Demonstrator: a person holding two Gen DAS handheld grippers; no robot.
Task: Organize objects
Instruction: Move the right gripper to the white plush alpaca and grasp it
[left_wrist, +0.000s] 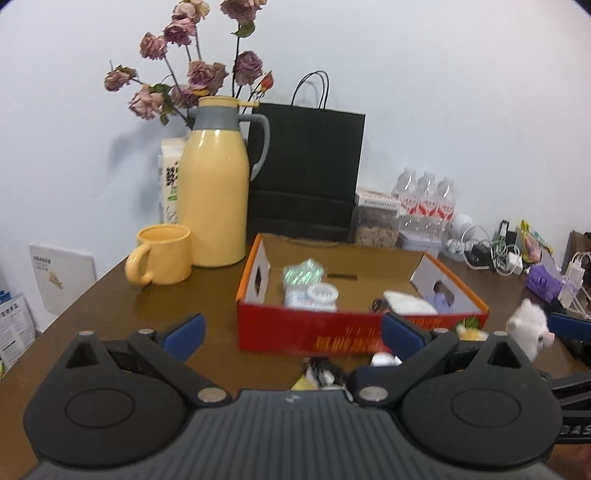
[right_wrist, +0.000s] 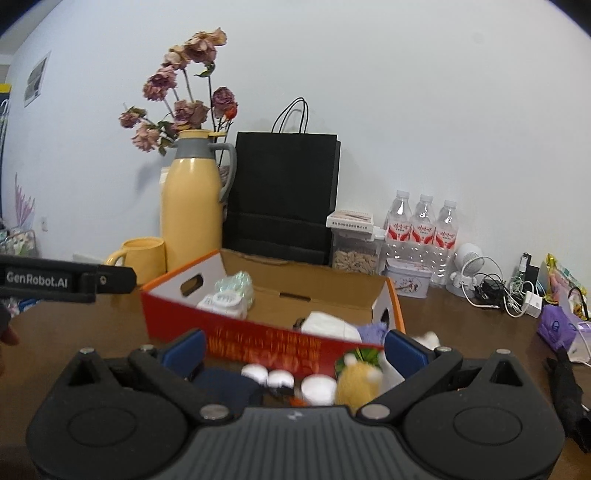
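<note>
A red cardboard box (left_wrist: 314, 332) (right_wrist: 177, 317) stands open on the brown table and holds a white jar (left_wrist: 321, 295) (right_wrist: 221, 301), a shiny green packet (left_wrist: 303, 275), white cloth (left_wrist: 406, 304) (right_wrist: 328, 326) and a purple item (right_wrist: 373, 330). My left gripper (left_wrist: 291, 332) hangs open in front of the box with nothing between its fingers. My right gripper (right_wrist: 293, 349) is open too, above small white caps (right_wrist: 280, 378), a yellow plush toy (right_wrist: 356, 380) and a dark blue cloth (right_wrist: 229, 386). A white plush toy (left_wrist: 530, 330) lies right of the box.
Behind the box stand a yellow jug (left_wrist: 214, 192), a yellow mug (left_wrist: 162, 260), a black paper bag (left_wrist: 306, 173), dried flowers (left_wrist: 192, 77), a clear food container (right_wrist: 356, 243) and water bottles (right_wrist: 423, 225). Cables and chargers (right_wrist: 506, 291) clutter the right side. The table's left edge (left_wrist: 55, 321) is near.
</note>
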